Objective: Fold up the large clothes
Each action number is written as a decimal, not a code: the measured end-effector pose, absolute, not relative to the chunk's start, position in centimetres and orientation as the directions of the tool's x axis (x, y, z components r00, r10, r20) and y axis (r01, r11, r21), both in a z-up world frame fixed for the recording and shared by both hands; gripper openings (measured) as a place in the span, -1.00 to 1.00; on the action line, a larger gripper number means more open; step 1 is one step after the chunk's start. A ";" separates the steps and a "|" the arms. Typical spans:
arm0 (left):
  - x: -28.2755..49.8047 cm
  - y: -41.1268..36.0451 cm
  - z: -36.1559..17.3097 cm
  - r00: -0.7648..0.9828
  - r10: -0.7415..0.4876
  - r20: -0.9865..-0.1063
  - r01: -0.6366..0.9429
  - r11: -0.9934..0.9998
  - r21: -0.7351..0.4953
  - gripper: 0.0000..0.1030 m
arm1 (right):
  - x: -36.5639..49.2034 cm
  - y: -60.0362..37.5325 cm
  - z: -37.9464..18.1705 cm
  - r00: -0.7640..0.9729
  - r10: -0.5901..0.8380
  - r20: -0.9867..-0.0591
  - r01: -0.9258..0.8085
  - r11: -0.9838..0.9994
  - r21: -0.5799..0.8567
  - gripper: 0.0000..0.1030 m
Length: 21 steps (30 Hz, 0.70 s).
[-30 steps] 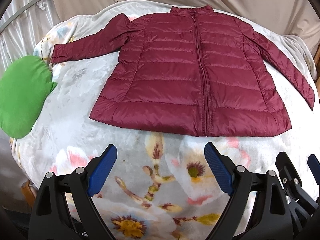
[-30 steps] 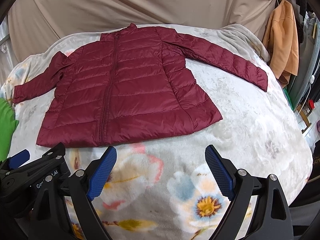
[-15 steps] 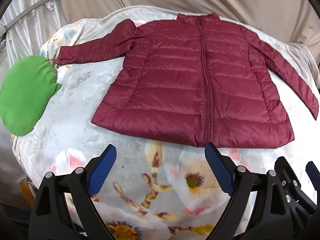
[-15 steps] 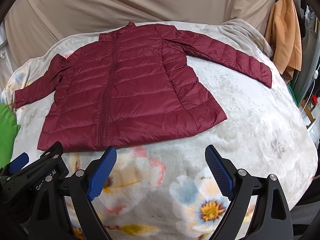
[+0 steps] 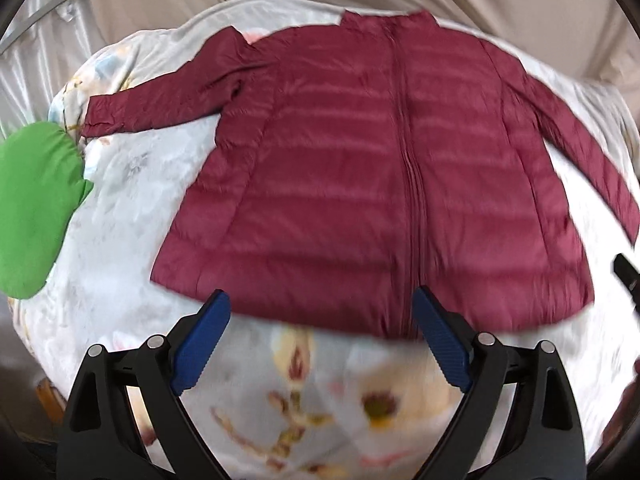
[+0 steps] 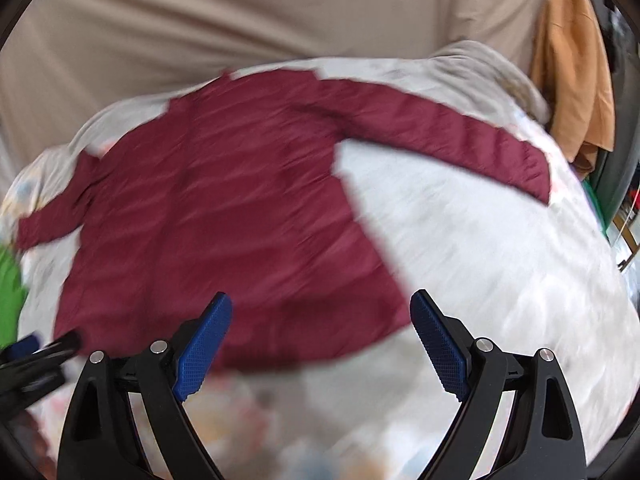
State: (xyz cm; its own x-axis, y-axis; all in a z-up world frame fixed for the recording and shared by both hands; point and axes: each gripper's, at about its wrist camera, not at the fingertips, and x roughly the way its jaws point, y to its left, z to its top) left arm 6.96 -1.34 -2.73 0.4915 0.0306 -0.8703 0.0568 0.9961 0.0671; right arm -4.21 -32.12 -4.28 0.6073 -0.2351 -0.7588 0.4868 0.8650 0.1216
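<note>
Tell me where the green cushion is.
In the left wrist view, the green cushion lies at the far left, beside the cuff of the maroon jacket.

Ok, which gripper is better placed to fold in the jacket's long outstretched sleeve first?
Probably right: the right gripper is open, facing the outstretched sleeve. The left gripper, also open, faces the jacket's zipper side.

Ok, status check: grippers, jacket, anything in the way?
Left gripper and right gripper both open, empty. Maroon jacket flat on floral blanket, zipped, sleeves spread, unfolded. Green cushion beside one cuff, off the jacket.

Green cushion [image 5: 32, 208], orange garment [image 6: 576, 68]
</note>
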 end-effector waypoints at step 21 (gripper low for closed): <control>16.4 -4.1 -1.8 0.633 0.116 -0.765 -0.025 0.991 0.130 0.74 | -0.4 -64.4 -12.9 0.609 -0.349 -0.712 0.787 0.371 0.493 -0.86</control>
